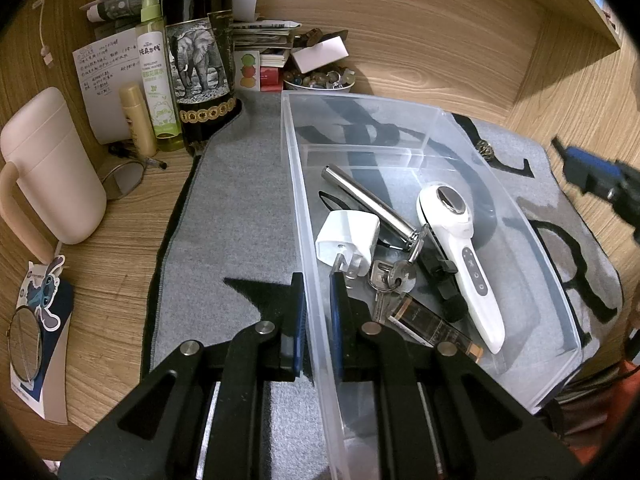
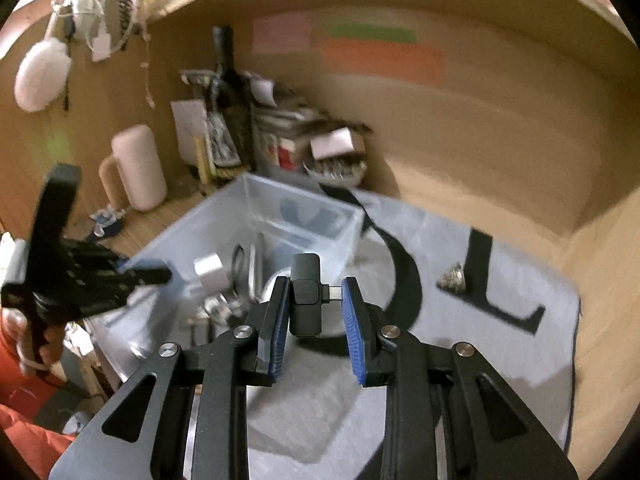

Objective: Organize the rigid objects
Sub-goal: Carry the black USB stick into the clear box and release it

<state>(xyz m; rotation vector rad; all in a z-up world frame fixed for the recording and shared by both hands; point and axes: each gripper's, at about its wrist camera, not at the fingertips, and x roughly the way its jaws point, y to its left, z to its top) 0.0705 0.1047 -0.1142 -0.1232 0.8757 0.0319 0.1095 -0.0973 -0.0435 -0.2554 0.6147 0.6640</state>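
Observation:
A clear plastic bin (image 1: 400, 118) sits on a grey mat (image 1: 236, 216). It holds a white handheld device (image 1: 460, 236), a steel tube (image 1: 368, 202), a white plug adapter (image 1: 348, 236), keys (image 1: 390, 280) and a small dark bottle (image 1: 432, 330). My left gripper (image 1: 318, 308) is shut on the bin's left wall. My right gripper (image 2: 316, 300) is shut on a small black adapter with a metal plug (image 2: 306, 300), held above the mat near the bin (image 2: 304, 216). The right gripper shows at the right edge of the left wrist view (image 1: 600, 180). A small metal trinket (image 2: 452, 280) lies on the mat.
At the back left stand a dark wine bottle (image 1: 200, 60), a green spray bottle (image 1: 154, 68), a small yellow tube (image 1: 138, 118) and a pink mug (image 1: 52, 164). A bowl of beads (image 1: 320, 80) and stacked papers sit behind the bin. Wooden walls enclose the desk.

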